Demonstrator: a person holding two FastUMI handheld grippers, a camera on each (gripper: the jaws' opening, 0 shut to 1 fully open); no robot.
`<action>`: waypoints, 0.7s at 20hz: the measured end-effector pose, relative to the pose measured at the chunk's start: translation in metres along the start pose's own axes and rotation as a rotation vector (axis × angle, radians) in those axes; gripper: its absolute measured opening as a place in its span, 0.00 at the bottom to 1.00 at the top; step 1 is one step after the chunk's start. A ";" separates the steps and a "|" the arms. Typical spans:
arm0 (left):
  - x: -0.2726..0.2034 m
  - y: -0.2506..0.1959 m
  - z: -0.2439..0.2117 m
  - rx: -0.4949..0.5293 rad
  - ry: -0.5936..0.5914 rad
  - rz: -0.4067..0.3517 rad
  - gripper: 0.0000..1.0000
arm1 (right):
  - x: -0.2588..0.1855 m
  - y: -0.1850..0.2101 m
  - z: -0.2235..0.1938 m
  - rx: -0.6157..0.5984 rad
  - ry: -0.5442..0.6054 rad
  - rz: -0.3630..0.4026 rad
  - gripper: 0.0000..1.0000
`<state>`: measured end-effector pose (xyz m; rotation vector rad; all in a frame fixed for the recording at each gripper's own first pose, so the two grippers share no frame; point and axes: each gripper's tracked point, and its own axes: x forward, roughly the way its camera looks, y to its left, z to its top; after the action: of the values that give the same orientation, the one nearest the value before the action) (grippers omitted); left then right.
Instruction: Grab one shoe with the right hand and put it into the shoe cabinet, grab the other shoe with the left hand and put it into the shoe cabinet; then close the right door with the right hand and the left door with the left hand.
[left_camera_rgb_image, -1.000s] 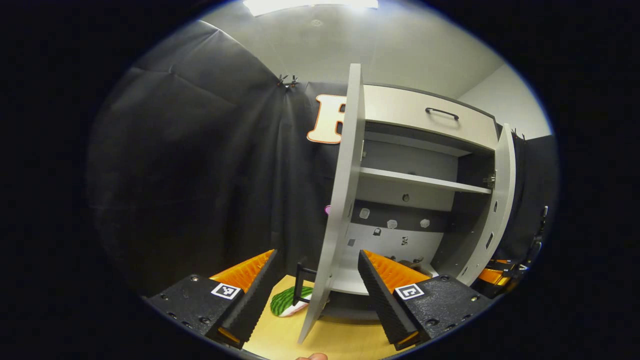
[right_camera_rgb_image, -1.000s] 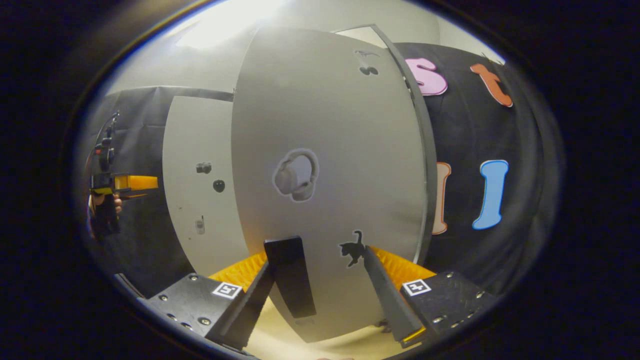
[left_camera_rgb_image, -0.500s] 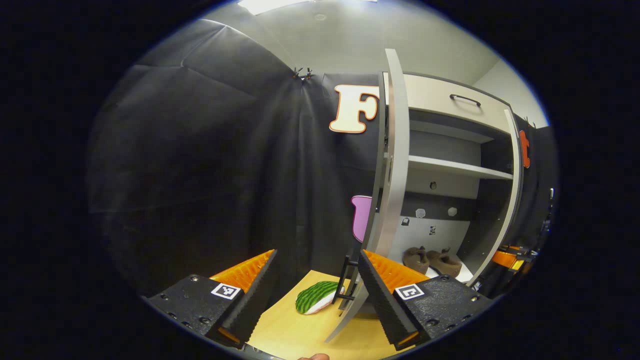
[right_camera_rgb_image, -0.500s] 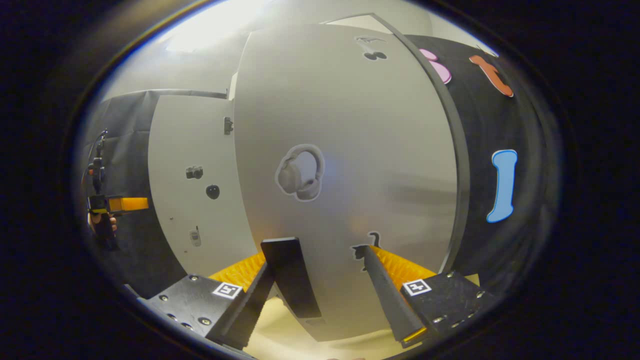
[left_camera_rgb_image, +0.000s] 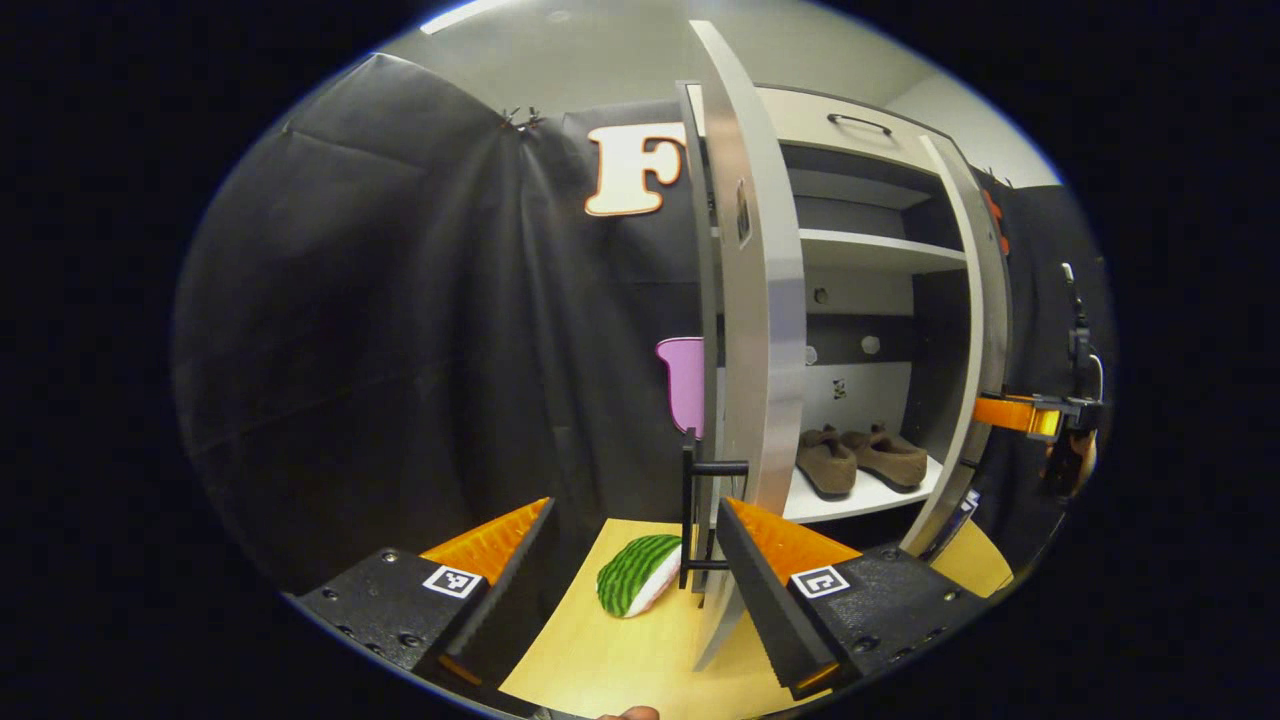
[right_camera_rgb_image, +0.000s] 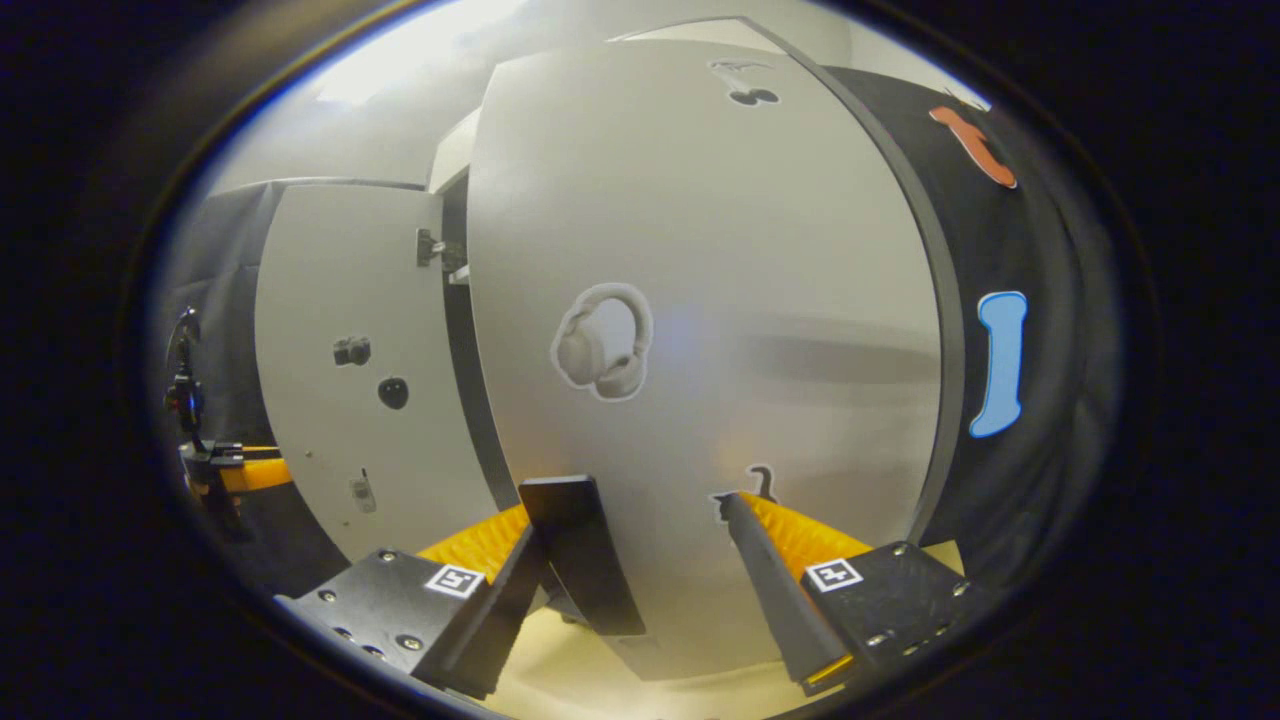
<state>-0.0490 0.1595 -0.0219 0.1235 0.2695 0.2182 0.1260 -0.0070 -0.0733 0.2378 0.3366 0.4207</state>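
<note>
A: Where's the left door (left_camera_rgb_image: 745, 260) from the left hand-held gripper (left_camera_rgb_image: 635, 560)?
B: Edge-on, upright, just right of frame centre; its handle (left_camera_rgb_image: 700, 520) stands between the released fingers. Shoes (left_camera_rgb_image: 860, 458) sit on the low shelf, centre right.
A: And the right hand-held gripper (right_camera_rgb_image: 640, 560)?
B: Spread too, against the right door (right_camera_rgb_image: 700, 350), handle (right_camera_rgb_image: 580, 555) between its fingers. No readable writing.

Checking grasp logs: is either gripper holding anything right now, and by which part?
Nothing held. Left gripper open beside the left door; right gripper open, its jaws either side of the right door's handle, not clamped.
</note>
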 end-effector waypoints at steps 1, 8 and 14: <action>0.002 -0.001 -0.002 0.004 0.003 -0.019 0.94 | 0.001 0.000 0.000 0.003 0.000 -0.009 1.00; 0.011 -0.021 -0.005 -0.097 -0.017 -0.239 0.87 | 0.003 0.000 0.001 0.039 -0.024 -0.064 1.00; 0.020 -0.057 0.001 -0.094 -0.023 -0.394 0.85 | -0.007 0.002 0.010 0.003 -0.066 -0.095 1.00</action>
<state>-0.0183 0.1085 -0.0351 -0.0213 0.2547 -0.1613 0.1228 -0.0098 -0.0611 0.2373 0.2830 0.3177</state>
